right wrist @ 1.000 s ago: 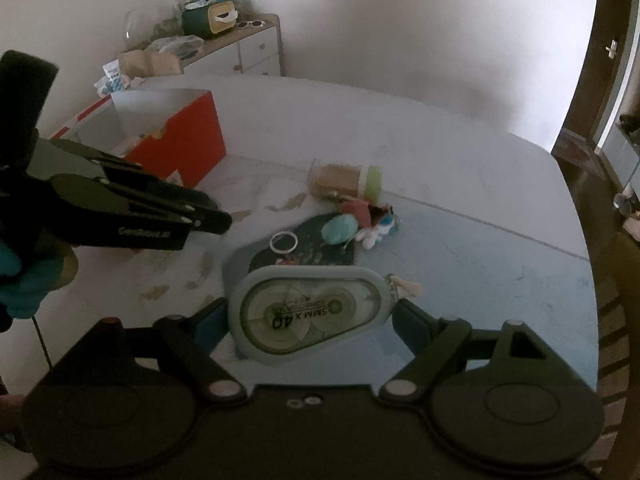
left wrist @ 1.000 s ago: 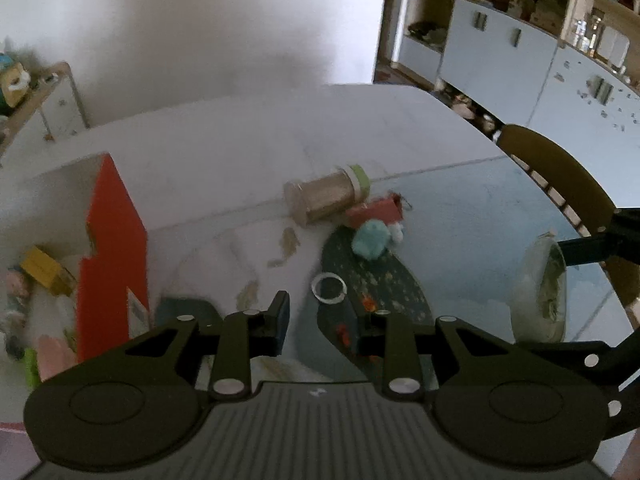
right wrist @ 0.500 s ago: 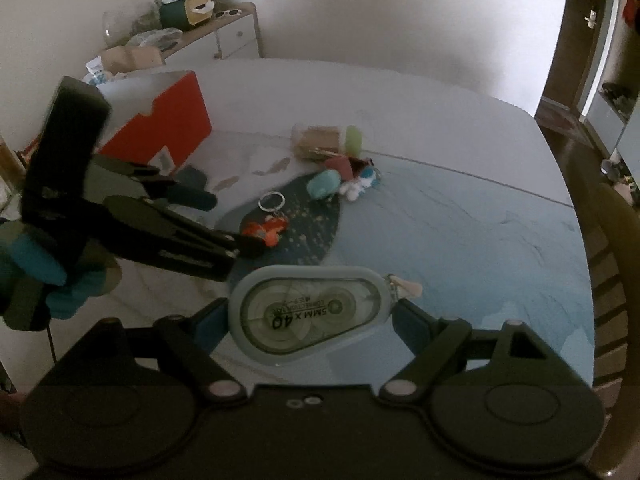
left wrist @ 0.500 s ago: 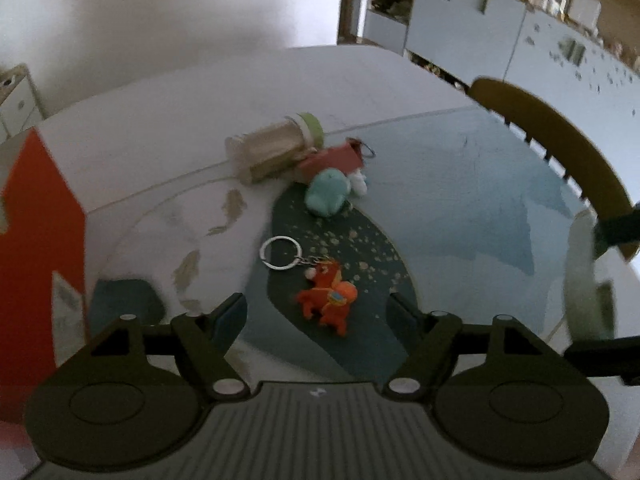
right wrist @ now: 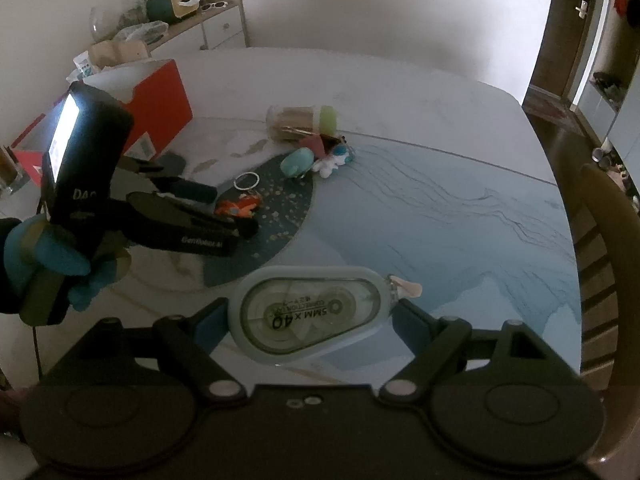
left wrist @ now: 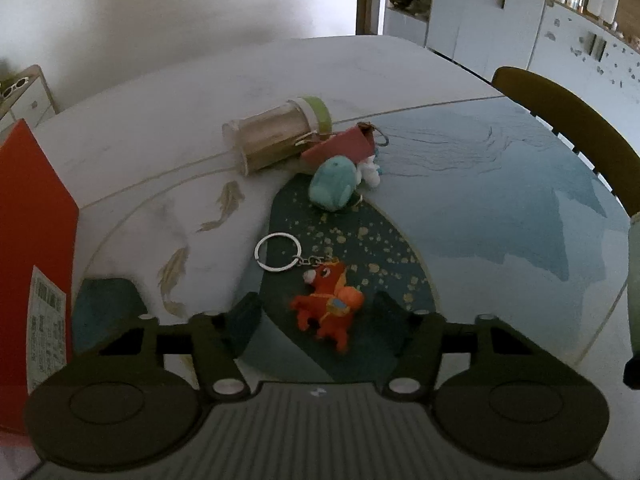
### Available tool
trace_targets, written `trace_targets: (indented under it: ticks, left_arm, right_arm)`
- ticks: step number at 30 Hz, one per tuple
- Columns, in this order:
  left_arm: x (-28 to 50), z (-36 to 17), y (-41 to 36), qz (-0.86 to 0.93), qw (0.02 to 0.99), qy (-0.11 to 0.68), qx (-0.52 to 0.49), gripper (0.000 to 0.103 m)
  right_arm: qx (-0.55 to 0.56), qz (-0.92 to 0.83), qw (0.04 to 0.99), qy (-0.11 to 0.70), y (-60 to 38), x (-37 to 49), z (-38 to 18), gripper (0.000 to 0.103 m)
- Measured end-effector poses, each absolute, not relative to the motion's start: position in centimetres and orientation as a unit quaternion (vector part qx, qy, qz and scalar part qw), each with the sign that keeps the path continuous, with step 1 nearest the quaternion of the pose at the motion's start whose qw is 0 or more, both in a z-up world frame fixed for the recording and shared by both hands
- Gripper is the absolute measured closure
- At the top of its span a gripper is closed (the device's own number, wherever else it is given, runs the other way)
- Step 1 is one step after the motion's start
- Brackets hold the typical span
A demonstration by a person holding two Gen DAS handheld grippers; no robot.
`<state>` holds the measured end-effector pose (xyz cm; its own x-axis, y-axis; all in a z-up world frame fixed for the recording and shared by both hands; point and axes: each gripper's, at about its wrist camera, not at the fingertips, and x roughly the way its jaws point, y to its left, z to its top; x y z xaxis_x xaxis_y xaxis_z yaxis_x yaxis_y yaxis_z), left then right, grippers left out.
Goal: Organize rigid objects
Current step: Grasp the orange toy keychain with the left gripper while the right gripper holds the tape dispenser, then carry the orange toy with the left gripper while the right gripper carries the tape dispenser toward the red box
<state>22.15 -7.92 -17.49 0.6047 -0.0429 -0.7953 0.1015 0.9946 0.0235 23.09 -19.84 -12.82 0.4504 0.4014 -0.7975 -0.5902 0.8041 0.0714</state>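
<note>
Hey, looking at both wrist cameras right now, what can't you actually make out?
- Red box: the left wrist view's edge cuts it off; in the right wrist view the left gripper hides its contents.
- Box label: print too small.
- Red item behind the teal plush: partly covered, unidentifiable.
- Correction tape: gripped by the right gripper; underside unseen.

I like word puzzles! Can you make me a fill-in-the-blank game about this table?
1. The right gripper holds a correction ____.
2. The little horse on the keyring is ____ in colour.
3. The jar with the green lid is lying on its ____.
4. The left gripper is closing around the ____.

Missing words: tape; orange; side; horse
</note>
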Motion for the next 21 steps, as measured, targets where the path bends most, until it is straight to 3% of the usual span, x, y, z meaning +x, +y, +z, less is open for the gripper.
trace_targets:
  ticks: [2,4,11,21]
  left_arm:
    - [22.1,-17.4,-8.2,-0.039,0.896,0.441,0.034,0.059]
    - [22.0,-17.4,-8.3,-0.038,0.896,0.441,0.033,0.064]
    - [22.0,-16.9,-8.5,-0.020,0.895,0.444,0.029,0.064]
    - [21.1,-11.6,-6.3,-0.004,0.903,0.429,-0.019,0.064]
  right_arm:
    - [-0.109,0.294,0.845,0.434,-19.9,23.2,-12.8,0.016]
    - [-0.108,0.294,0.845,0.434,-20.0,23.3,-12.8,0.016]
    - [-0.113,0.295,0.846,0.430,-20.1,23.7,-12.5,0.017]
    - [-0.116,0.305,0.850,0.414,-19.0,24.2,-10.0,0.017]
